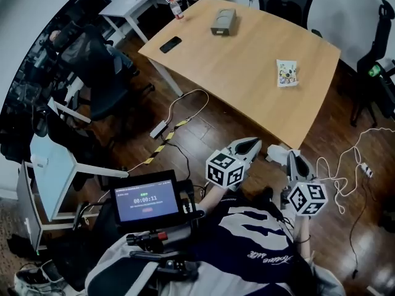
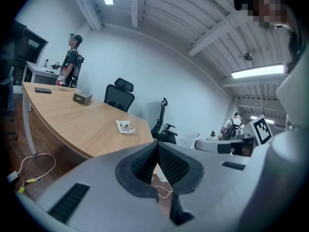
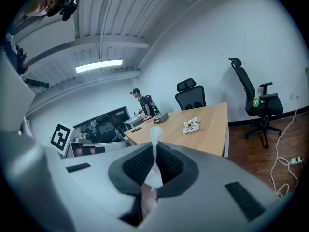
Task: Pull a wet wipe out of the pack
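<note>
I am clenching my right gripper point(image 3: 154, 151) on the wet wipe point(image 3: 155, 137). A thin white strip is standing up between the ribbed pads point(image 3: 170, 164), its tip poking out just past the fingertips and its lower part bunching behind them. My left gripper point(image 2: 157, 146) is squeezing shut on nothing, and only floor and a loose cable are showing through the small gap below its tips.

The pack point(image 3: 191, 125) is lying flat on the table point(image 3: 210, 132), well ahead of both sets of fingertips and touching neither. From that I am judging the wipe to be already free of it.

I am expecting the wipe to weigh almost nothing and to be limp and damp. It is likely to droop, cling to the pads and slip a little, and it could tear if I am only nipping a thin edge. Gripping a gathered fold is safer than gripping a corner.

I am taking the pack for a light, soft pouch that would lift or slide along with any pull. For another wipe, one set of fingers should be pinning it beside the opening.
</note>
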`<state>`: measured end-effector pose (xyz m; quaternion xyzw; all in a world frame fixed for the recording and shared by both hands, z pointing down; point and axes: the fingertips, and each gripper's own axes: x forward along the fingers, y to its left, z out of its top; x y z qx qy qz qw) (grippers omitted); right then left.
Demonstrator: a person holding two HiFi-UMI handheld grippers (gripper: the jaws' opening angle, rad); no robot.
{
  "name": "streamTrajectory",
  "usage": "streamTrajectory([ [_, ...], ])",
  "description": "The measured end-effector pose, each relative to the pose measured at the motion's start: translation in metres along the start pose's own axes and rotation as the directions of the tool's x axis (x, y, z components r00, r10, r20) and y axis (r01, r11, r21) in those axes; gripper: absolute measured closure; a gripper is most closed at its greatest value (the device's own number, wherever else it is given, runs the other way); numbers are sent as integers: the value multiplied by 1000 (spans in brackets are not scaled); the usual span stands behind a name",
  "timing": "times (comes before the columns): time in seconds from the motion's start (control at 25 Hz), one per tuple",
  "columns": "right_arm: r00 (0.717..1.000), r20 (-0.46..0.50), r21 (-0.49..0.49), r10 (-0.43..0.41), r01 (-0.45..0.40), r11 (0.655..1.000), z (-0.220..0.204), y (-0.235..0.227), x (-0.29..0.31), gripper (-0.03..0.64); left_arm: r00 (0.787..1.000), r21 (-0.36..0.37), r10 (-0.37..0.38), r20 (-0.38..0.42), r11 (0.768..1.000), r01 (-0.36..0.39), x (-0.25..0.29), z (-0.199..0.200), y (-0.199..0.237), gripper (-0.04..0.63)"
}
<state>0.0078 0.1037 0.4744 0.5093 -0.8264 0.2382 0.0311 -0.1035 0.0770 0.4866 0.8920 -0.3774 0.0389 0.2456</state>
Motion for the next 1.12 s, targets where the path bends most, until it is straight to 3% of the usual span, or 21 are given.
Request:
streamTrajectory([
  [0.28,999,-22,-46,23,-24,999,-2,6,13,618,1000,-8,10,1,1000,-10,-2,-4,5,592],
  [1.12,999,-29,-51,26,-28,998,12,-5,11,618,1000,-31,26,8,999,-25,7,6,2,592],
])
